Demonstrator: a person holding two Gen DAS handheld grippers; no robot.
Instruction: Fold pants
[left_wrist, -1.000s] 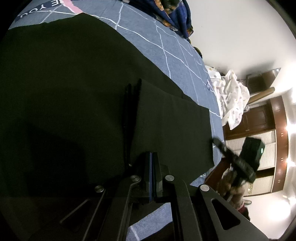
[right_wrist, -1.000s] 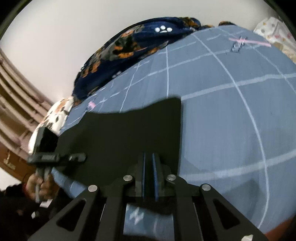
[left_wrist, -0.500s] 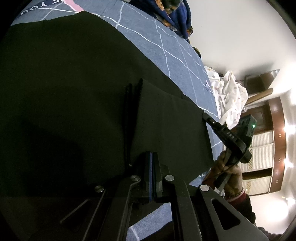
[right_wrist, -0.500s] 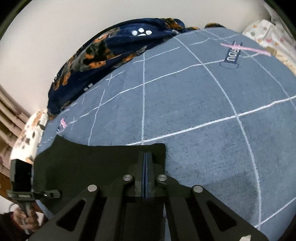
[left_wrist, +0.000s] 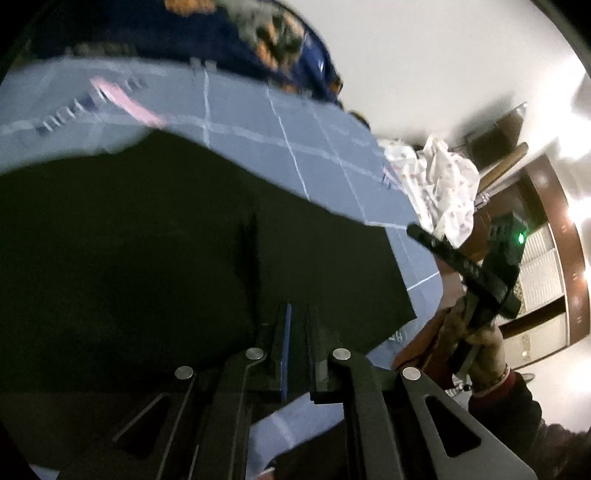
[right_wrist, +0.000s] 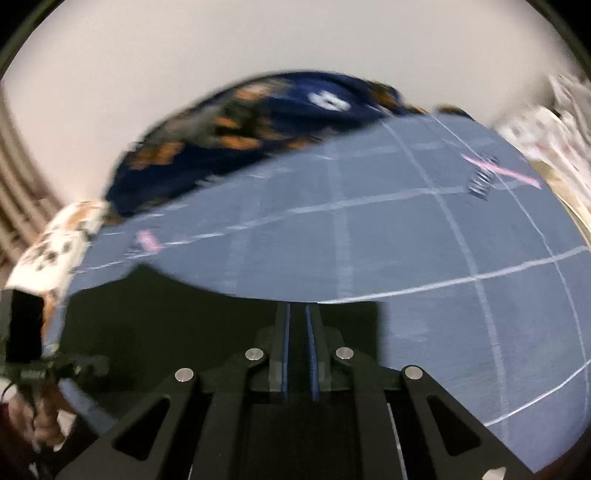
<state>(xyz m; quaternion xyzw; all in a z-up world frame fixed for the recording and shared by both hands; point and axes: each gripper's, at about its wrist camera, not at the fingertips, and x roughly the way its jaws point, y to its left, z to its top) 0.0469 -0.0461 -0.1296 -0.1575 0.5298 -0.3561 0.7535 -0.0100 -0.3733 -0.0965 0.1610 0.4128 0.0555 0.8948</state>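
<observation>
Both grippers, left (left_wrist: 297, 314) and right (right_wrist: 297, 314), just lifted off the pants (left_wrist: 155, 266), jaws cracking open, apparently empty though blurred. Pants lie flat, folded, on the bed (right_wrist: 424, 258); fold likely set.

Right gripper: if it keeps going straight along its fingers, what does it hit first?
Probably the black pants, lying right under the right gripper; the blue bedsheet lies just beyond. Depth is unclear.

Both wrist views downward, bedspread (left_wrist: 332, 155) shared
</observation>
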